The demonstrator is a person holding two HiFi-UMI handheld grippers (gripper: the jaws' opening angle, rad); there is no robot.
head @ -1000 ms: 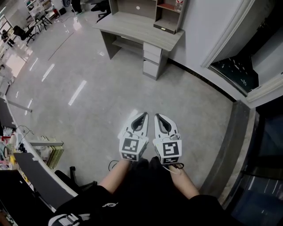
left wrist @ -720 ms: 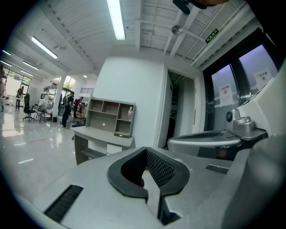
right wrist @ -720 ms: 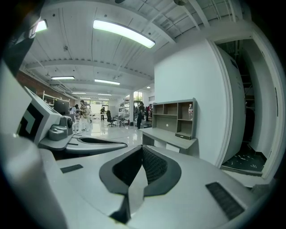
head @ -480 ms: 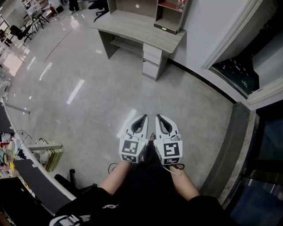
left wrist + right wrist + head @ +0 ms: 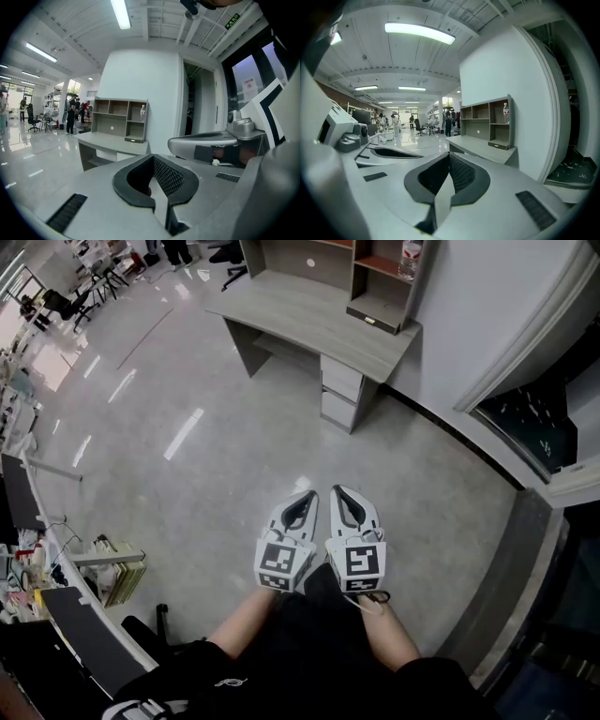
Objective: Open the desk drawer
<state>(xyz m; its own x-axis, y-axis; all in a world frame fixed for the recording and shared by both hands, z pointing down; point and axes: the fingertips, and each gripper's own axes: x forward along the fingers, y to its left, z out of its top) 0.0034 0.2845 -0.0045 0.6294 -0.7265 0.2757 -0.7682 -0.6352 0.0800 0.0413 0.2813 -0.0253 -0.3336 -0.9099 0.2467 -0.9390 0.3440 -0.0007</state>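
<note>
While left gripper (image 5: 302,501) and right gripper (image 5: 341,497) had jaws pressed together, empty, desk drawer (image 5: 340,381) stood far ahead, well apart, right gripper marginally nearer.

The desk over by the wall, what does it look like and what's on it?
The desk is pale grey, wood-look, with a long flat top, standing on the glossy floor, one end beside the white wall. Under that end is a stack of drawers, all shut. A cubby shelf unit stands along the top's back, a bottle in one compartment.
</note>
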